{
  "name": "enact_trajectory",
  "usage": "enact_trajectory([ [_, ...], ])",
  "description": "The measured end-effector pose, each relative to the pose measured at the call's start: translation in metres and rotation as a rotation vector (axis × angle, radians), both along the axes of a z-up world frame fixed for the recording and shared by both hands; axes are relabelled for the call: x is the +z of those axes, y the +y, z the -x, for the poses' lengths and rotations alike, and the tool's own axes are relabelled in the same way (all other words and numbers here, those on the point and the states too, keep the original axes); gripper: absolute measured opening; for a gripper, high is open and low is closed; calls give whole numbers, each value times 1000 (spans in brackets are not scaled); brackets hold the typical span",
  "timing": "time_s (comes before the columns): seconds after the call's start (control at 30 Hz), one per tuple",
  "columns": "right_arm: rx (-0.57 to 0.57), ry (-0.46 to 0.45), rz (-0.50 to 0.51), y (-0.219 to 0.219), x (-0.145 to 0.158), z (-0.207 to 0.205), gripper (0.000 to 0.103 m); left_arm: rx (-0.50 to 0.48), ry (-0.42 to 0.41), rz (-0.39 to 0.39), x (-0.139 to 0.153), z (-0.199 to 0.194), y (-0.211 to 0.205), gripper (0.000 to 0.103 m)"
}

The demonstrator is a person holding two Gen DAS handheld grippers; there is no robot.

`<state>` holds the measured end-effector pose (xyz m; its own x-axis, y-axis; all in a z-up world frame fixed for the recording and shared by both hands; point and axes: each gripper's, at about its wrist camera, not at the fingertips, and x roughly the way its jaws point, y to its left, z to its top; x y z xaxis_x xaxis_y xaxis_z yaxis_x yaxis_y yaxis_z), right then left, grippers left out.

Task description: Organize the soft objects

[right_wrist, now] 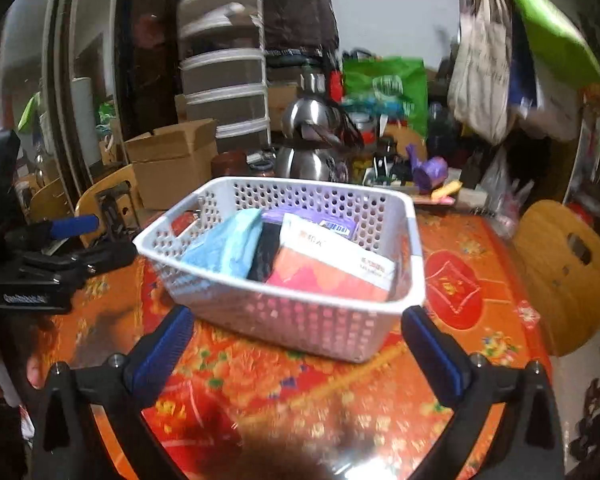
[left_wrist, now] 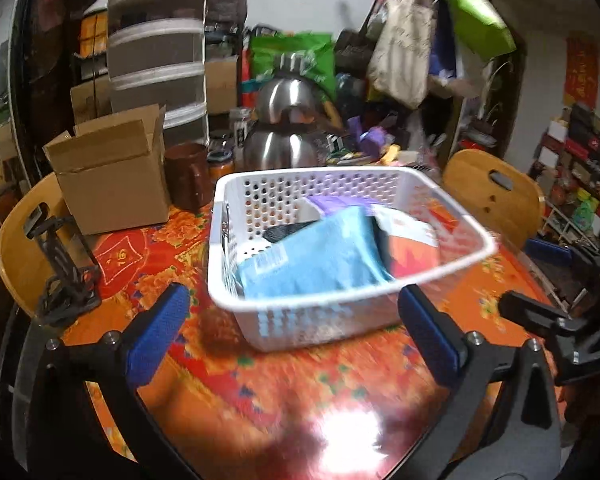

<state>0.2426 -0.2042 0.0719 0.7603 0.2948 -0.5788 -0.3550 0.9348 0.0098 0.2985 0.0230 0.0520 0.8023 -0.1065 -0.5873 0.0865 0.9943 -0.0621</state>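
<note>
White basket (right_wrist: 380, 208) w/ soft packs — purple pack's (right_wrist: 332, 222) barcode label unreadable.

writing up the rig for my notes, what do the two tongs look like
Both look alike: the left tongs and right tongs each have two black angular plastic arms tipped with ribbed blue pads, fastened by small silver bolts. In the right view, the left tongs' black body carries blurred white lettering. No cables or sleeves are clearly visible.

A cluttered home dining room: floral-clothed table (left_wrist: 284, 392), wooden chairs (right_wrist: 564, 276), kettle (left_wrist: 284, 128), hanging tote bags (left_wrist: 404, 56).
</note>
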Motion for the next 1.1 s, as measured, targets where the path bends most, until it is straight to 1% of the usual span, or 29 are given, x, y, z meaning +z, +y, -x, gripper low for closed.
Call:
enact_trajectory([
  [0.07, 0, -42, 22, -1, 4, 31, 103, -10, -42, 6, 6, 33, -1, 103],
  [0.1, 2, -46, 26, -1, 6, 41, 103, -2, -56, 2, 8, 47, -1, 103],
  [0.17, -1, -37, 2, -3, 10, 68, 103, 15, -78, 6, 13, 80, 1, 103],
  [0.23, -39, -16, -19, -4, 13, 89, 103, 30, -69, 10, 17, 103, 1, 103],
  [0.3, -102, -31, -22, -3, 16, 114, 103, 52, -79, 17, 22, 134, 2, 103],
  [0.37, -118, -58, -15, 0, 20, 136, 103, 27, -92, 43, 28, 165, 0, 103],
  [0.43, -133, -74, -15, 0, 25, 155, 103, 17, -103, 46, 33, 191, -2, 103],
  [0.53, -162, -48, -8, -1, 34, 176, 103, 21, -96, 19, 41, 228, -10, 103],
  [0.6, -172, -21, -12, -5, 38, 188, 103, 19, -95, 39, 45, 246, -11, 103],
  [0.7, -170, -49, 13, -4, 44, 203, 103, 5, -80, 67, 49, 269, -13, 103],
  [0.77, -171, -70, 24, -1, 47, 209, 103, 21, -88, 52, 52, 283, -16, 103],
  [0.83, -158, -67, 13, 1, 47, 212, 103, 23, -96, 36, 55, 290, -19, 103],
  [0.9, -151, -65, 3, 2, 47, 211, 103, 15, -100, 36, 56, 292, -21, 103],
  [0.97, -166, -65, 6, 3, 46, 210, 103, 27, -103, 31, 57, 296, -21, 103],
  [1.1, -171, -66, 19, 4, 45, 208, 103, 20, -101, 36, 57, 295, -21, 103],
])
